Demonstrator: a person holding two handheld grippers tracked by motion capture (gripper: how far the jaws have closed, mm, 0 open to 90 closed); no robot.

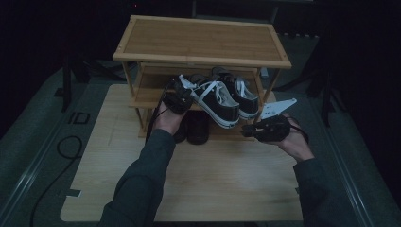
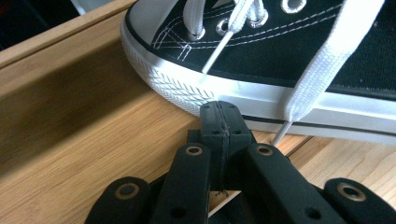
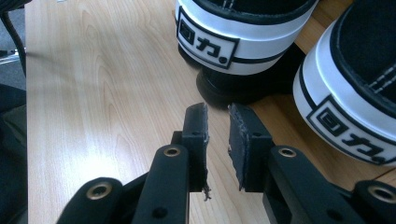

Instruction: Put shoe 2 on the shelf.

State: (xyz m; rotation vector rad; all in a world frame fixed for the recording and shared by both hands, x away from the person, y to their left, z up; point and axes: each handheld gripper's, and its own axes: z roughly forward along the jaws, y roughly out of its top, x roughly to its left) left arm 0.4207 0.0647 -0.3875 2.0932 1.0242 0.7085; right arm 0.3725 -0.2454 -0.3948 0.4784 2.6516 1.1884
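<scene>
Left gripper view: our left gripper (image 2: 219, 109) is clamped empty against the sneaker (image 2: 289, 56); a shove tips it off the shelf (image 2: 84, 140). Right gripper (image 3: 218, 122) gapes slightly, empty.

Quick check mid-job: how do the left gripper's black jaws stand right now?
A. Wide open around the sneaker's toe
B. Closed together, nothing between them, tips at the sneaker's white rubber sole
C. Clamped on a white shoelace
B: in the left gripper view the left gripper has its pads pressed flat together, just short of the black canvas sneaker, whose white shoelace hangs free beside them.
</scene>
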